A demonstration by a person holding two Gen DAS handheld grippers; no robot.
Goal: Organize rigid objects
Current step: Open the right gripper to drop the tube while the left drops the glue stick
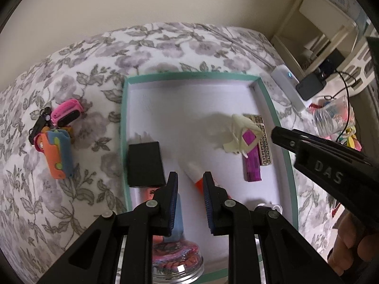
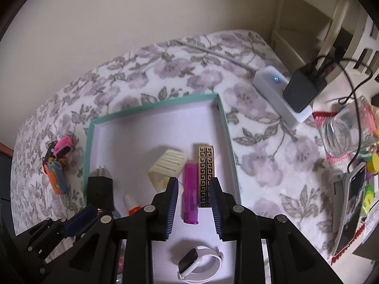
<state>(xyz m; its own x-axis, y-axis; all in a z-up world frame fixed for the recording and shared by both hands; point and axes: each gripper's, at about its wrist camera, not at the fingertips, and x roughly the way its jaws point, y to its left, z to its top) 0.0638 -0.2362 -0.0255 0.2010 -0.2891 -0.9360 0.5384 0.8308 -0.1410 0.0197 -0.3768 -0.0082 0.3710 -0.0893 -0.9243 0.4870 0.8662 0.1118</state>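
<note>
A teal-rimmed tray [image 2: 227,127] with a white floor is lying on a floral bedspread [image 2: 260,161], and most of the rigid things are already sitting inside it. The right gripper [image 2: 193,209] is hovering over the tray's near right part, pointing steeply down; its blue pads are standing apart with nothing pressed between them — released, empty. Just beyond and between its fingers a purple lighter [image 2: 190,193] is lying lengthwise, touching a gold-and-black patterned case [image 2: 205,176] on its right, which is lying close to the tray's right wall. A cream slatted piece [image 2: 167,165] is lying tilted to the lighter's left. A black block [image 2: 100,191] is sitting by the left wall, an orange-tipped white tube [image 2: 130,204] beside it, and a white-strapped watch [image 2: 201,264] is lying at the near edge, under the right gripper. The left gripper [image 1: 190,200] is hanging over the tray's near left part, between the block and the tube, its jaws clenched to their narrowest with nothing seen gripped. Outside the tray, on the bedspread to its left, a small pile is waiting: a pink band [image 1: 66,112] and an orange-and-blue toy [image 1: 58,155], touching each other. A white power strip [image 2: 279,94] is lying at the bed's far right.
</note>
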